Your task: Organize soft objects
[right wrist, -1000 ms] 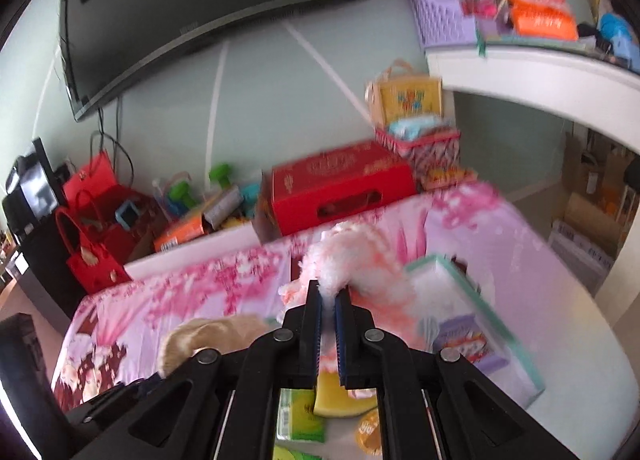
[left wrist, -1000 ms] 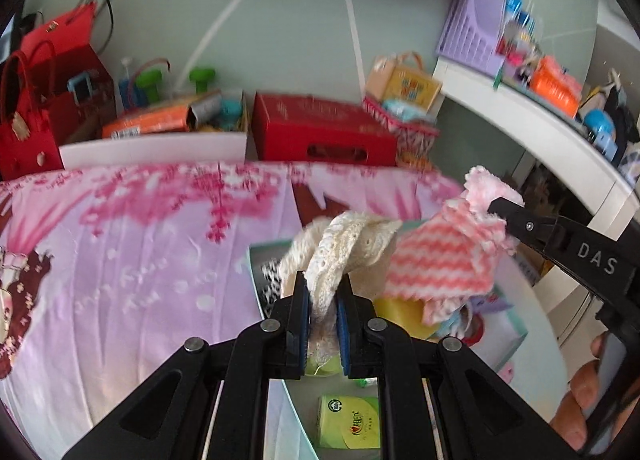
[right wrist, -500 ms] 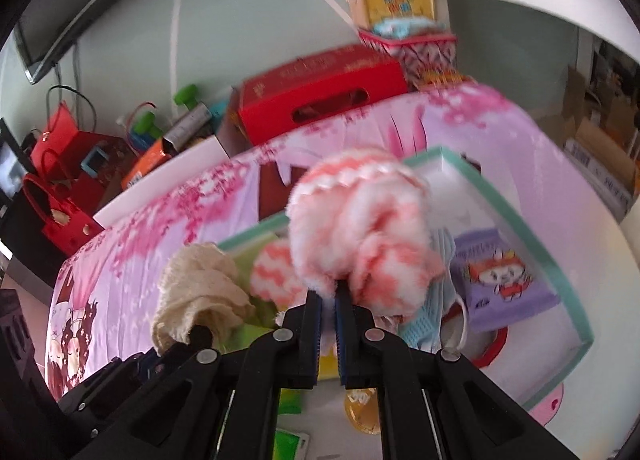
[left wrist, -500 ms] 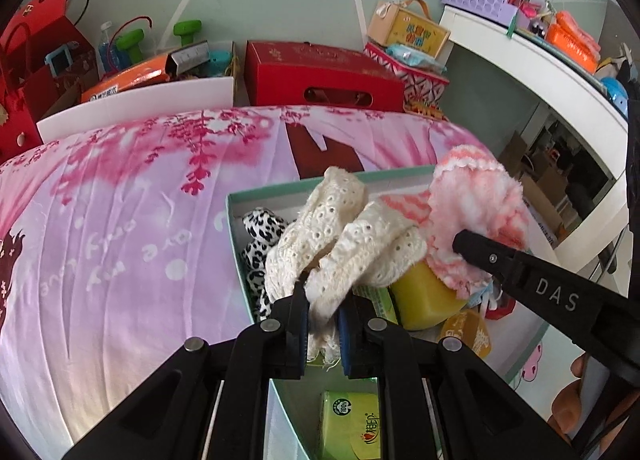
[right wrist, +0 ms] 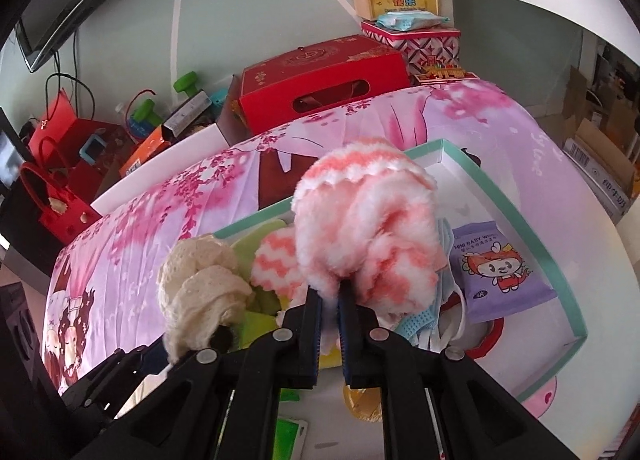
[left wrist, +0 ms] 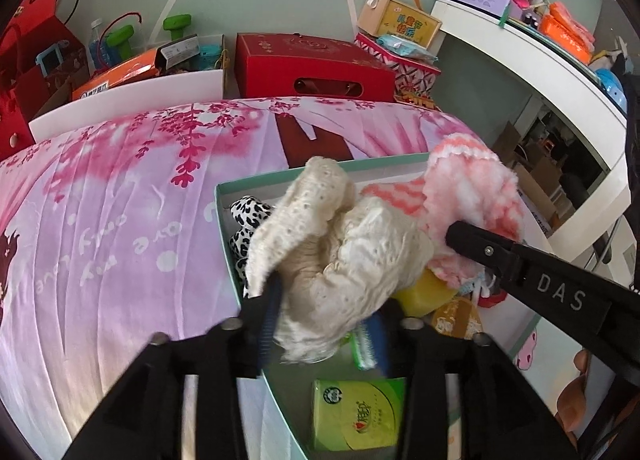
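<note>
Each wrist camera sat close behind its own fingers, looking forward and downward over the teal-rimmed box (left wrist: 224, 200) (right wrist: 520, 216) toward the wall. Both views shared the red gift box (left wrist: 312, 64) (right wrist: 320, 80) and the floral bedsheet (left wrist: 120, 200) (right wrist: 168, 196).

Both grippers are matte black with blue-padded jaws and silver screws; the right gripper (left wrist: 452, 230) carries white "DAS" lettering.
</note>
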Tool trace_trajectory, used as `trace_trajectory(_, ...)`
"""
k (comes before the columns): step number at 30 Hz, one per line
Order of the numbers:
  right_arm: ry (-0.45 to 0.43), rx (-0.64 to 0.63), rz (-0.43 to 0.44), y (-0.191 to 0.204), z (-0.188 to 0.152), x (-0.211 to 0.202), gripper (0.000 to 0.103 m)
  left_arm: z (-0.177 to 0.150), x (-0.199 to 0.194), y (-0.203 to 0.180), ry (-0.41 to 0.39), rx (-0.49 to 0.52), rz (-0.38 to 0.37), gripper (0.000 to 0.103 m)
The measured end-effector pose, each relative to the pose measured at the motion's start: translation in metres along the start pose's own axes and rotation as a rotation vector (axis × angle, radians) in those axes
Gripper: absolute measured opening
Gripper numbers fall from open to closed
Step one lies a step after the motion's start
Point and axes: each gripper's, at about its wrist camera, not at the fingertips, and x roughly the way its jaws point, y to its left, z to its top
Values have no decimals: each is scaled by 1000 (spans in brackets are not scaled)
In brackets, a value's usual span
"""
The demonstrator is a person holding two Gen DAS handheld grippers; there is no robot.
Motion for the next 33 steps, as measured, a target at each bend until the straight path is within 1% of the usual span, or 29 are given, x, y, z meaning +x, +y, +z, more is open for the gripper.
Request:
trace_trajectory(1,3,-3,0,1,0,-2,11,-1,-2,-1,2,8,3,49)
trace_trajectory(3,9,-18,-4,4,-1,-4,16,-2,-4,-2,4,16,7,50)
trace_trajectory(5,10,-34,-8,8,-2,-7,26,-4,-7,-1,10,15,9,50)
trace_trajectory(6,10,-42,-10,10,-2,-9,28,-4,-9,0,9,13,8,51)
trace_trajectory(7,9,-47,-11,11,-3,-11,34,-4,-11,1,8,12,5,52)
trace_trajectory(8,8,-50,-10,11,-4,-13,38,-5,-15,1,5,15,5,57)
trace_trajectory(10,5,-56,-12,13,-5,-17,39,-7,-20,2,0,22,10,62)
trace_trajectory(13,3,-57,-11,14,-7,-21,42,-10,-28,5,-2,22,19,63)
trace_trajectory(16,2,-55,-6,15,-11,-25,50,-15,-35,8,2,16,23,64)
trace_trajectory(19,1,-62,-6,17,-14,-28,59,-24,-43,7,4,29,32,72)
trace_trajectory(22,8,-73,-5,19,-22,-30,60,-29,-49,7,-1,34,44,73)
trace_trajectory(24,15,-80,-4,19,-26,-31,64,-33,-53,8,-5,20,51,74)
trace_trajectory(25,18,-83,-3,19,-29,-31,69,-34,-54,10,-6,10,54,75)
trace_trajectory(26,19,-86,-4,20,-31,-32,72,-36,-56,13,-6,-6,61,76)
trace_trajectory(31,33,-112,-13,22,-43,-34,73,-42,-63,28,-17,-61,125,83)
trace_trajectory(33,39,-126,-8,25,-47,-35,79,-45,-67,36,-18,-87,157,90)
